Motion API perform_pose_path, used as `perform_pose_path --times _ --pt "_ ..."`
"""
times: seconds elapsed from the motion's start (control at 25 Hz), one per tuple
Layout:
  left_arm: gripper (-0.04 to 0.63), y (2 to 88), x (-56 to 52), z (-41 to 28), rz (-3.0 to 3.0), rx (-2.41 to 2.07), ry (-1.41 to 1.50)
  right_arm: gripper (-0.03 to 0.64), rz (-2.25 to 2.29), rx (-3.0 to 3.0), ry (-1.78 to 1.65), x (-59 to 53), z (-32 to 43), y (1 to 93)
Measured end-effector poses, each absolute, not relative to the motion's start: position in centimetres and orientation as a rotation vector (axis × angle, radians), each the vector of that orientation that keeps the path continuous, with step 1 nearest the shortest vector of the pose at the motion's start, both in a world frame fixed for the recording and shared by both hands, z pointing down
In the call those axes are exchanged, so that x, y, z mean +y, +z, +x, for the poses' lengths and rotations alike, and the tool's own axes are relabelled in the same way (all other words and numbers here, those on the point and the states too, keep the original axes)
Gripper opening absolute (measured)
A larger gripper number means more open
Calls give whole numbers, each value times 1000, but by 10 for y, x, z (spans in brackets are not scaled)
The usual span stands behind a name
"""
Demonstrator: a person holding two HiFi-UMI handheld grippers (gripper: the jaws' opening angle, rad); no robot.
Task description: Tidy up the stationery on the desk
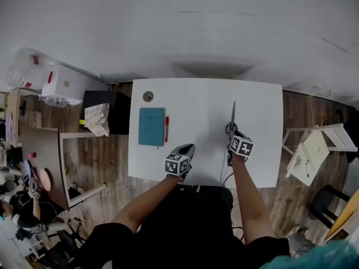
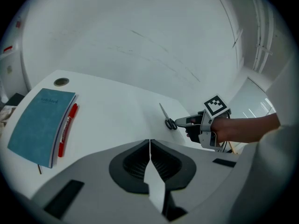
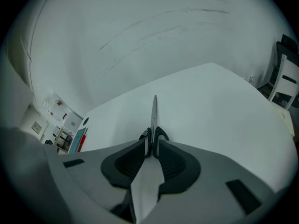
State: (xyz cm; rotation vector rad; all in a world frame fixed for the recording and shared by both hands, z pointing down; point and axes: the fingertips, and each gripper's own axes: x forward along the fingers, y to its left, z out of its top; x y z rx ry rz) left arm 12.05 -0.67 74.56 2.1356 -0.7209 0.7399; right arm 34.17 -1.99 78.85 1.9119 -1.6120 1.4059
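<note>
We seem to be in a plain workroom or small office: a white desk [image 1: 207, 100] set against a bare white wall [image 1: 196, 27], a wood-plank floor [image 1: 106, 161], plastic storage boxes [image 1: 64, 86] and a wooden side table [image 1: 47, 150] crowded at the left, and a white chair [image 1: 317, 147] at the right.

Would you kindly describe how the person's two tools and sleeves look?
Both the left tool and the right tool have grey bodies with black ribbed inner faces. Each carries a cube with black-and-white square markers. The person wears a black short-sleeved top.
</note>
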Motion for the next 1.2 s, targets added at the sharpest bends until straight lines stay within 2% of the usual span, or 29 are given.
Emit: perform_pose_path --times 0.6,1.2 --pt "20 753 0 142 2089 -741 741 112 1819 -1581 1301 -37 339 804" --pt "20 755 -2 103 2080 -730 716 89 1755 -1575 1189 -40 321 796"
